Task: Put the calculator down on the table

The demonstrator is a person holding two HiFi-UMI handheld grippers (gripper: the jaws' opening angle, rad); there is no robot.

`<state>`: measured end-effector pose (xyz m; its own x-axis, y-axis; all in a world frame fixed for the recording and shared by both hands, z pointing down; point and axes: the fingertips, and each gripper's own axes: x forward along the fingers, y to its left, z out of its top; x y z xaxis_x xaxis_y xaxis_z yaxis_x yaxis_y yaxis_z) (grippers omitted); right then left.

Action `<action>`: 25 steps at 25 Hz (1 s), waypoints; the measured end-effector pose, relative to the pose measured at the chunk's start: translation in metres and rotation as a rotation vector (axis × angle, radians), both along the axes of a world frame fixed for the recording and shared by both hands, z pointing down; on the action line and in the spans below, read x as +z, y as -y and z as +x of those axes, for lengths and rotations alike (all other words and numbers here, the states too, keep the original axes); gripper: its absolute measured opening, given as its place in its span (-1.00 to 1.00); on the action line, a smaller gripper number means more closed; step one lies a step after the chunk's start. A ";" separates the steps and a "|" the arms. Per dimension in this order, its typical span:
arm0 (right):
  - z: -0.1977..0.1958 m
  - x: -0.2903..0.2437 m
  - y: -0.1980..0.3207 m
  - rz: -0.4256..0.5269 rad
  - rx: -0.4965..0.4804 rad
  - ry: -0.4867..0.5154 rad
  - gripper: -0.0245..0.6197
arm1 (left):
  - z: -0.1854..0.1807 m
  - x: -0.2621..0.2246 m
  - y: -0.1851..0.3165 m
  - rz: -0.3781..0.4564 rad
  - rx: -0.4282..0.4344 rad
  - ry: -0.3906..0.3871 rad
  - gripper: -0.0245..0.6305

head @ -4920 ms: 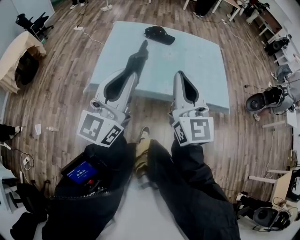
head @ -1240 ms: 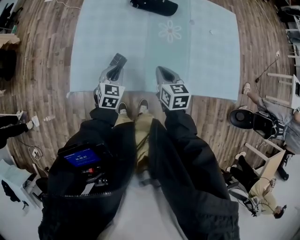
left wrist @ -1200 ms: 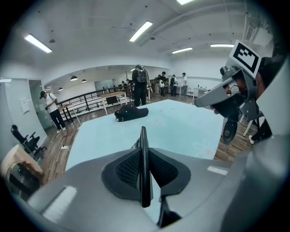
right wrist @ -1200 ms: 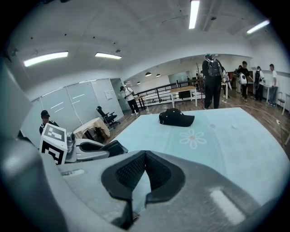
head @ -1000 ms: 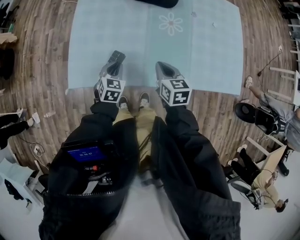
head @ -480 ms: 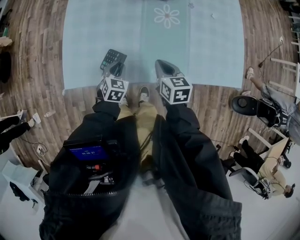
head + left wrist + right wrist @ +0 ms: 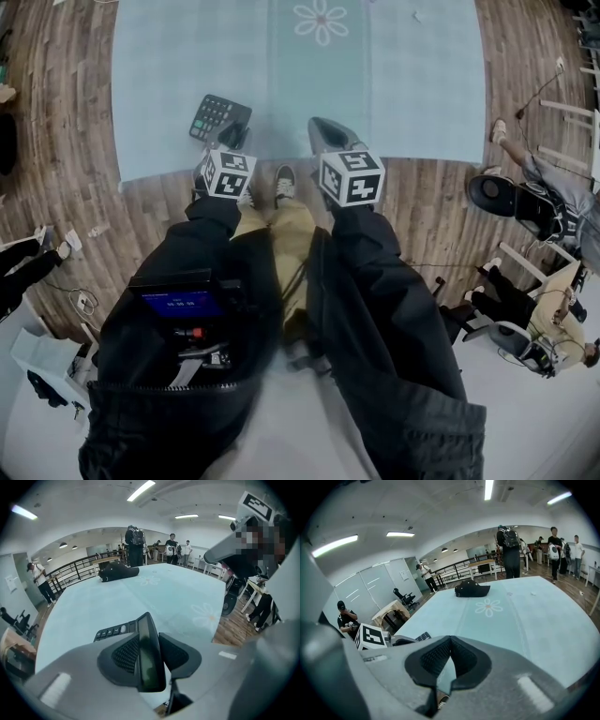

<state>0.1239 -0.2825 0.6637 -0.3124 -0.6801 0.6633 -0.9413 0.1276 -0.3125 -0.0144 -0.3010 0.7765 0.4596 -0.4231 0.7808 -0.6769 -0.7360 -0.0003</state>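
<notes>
Calculator [image 7: 221, 116] rests on the worktop [image 7: 403, 84] — so the left tongs [image 7: 149, 637] around it have just been spreading, released; right tongs [image 7: 450, 641] clenched, empty.

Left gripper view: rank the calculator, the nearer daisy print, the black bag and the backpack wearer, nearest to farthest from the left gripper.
1. calculator, between the jaws of the left gripper, which have just been opening.
2. daisy print, on the table, front right.
3. black bag, far end of the table, left.
4. backpack wearer, standing beyond the table.
</notes>
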 end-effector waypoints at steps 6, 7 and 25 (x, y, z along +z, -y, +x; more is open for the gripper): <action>-0.001 0.000 -0.001 -0.004 0.005 0.001 -0.94 | -0.002 0.009 -0.001 -0.032 -0.001 -0.001 -0.50; -0.002 -0.001 -0.001 -0.003 0.003 0.000 -0.94 | -0.003 0.010 -0.002 -0.039 -0.001 -0.001 -0.50; 0.021 -0.020 0.025 0.080 0.029 0.017 -0.94 | 0.024 -0.042 0.035 0.038 -0.053 -0.157 -0.61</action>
